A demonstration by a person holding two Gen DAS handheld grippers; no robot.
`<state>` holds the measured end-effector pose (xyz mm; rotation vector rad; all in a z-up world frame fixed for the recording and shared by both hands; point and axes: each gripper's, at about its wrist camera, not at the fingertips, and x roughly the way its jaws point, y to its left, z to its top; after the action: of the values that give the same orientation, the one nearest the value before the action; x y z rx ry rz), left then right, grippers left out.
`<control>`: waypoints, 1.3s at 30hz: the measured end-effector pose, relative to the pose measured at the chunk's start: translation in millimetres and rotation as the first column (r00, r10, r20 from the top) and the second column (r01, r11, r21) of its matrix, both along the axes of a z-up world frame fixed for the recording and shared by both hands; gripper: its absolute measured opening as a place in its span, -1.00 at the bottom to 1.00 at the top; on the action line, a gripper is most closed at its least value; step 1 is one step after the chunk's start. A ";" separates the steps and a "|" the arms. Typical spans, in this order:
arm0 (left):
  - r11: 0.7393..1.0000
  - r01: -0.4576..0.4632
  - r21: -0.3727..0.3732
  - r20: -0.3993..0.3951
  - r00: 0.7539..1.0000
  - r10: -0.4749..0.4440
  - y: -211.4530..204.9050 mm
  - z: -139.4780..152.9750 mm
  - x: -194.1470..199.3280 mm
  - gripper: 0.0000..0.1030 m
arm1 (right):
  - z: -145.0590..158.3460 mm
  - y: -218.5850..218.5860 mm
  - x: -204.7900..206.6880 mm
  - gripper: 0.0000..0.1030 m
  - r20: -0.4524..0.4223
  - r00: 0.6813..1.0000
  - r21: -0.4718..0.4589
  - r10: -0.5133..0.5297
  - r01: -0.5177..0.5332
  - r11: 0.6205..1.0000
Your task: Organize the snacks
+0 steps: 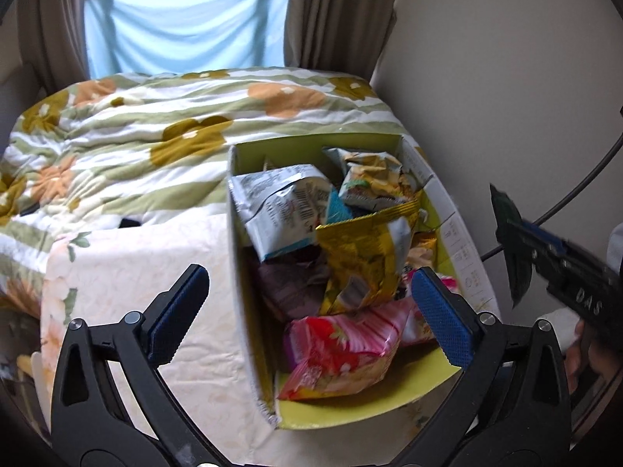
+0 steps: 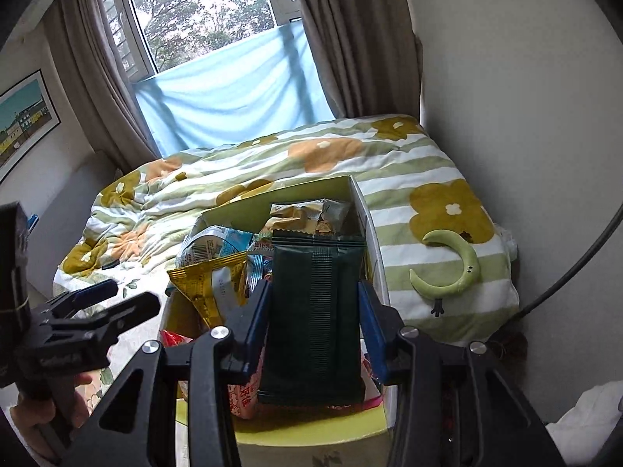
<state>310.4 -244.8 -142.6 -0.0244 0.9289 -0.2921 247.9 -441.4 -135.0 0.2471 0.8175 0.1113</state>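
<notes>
An open box with a yellow-green lining stands on a bed and holds several snack packets: a red and pink one, a gold one, a white and blue one. My left gripper is open and empty, its fingers astride the box's left wall. My right gripper is shut on a dark green packet held upright above the box. That packet and the right gripper show at the right edge of the left wrist view. The left gripper shows at the left in the right wrist view.
The box rests on a cream floral cloth over a striped flower quilt. A green crescent toy lies on a pillow to the box's right. A wall stands close on the right, and a curtained window is behind the bed.
</notes>
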 end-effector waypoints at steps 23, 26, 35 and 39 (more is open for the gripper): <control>0.994 -0.078 0.074 0.028 0.997 0.076 59.5 8.6 -38.1 1.00 | -30.3 8.0 22.4 0.88 -0.143 0.989 0.048 -0.025 0.032 0.998; 0.995 -0.073 0.069 0.048 0.996 0.070 70.3 17.7 -49.4 1.00 | -16.4 16.7 4.0 0.88 -0.113 0.993 0.032 -0.039 0.043 0.999; 0.995 -0.077 0.071 0.150 0.987 0.066 109.5 61.0 -105.8 1.00 | 41.6 63.7 -59.7 0.88 0.013 1.000 -0.009 -0.013 0.013 1.000; 0.992 -0.098 0.084 0.223 0.972 0.078 130.3 85.7 -142.5 1.00 | 68.1 93.2 -99.5 0.88 0.075 0.997 -0.056 0.001 0.003 0.998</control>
<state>168.0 -114.4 -56.9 0.0527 0.7192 -0.1641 148.4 -348.2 -66.9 0.1897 0.7449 0.0958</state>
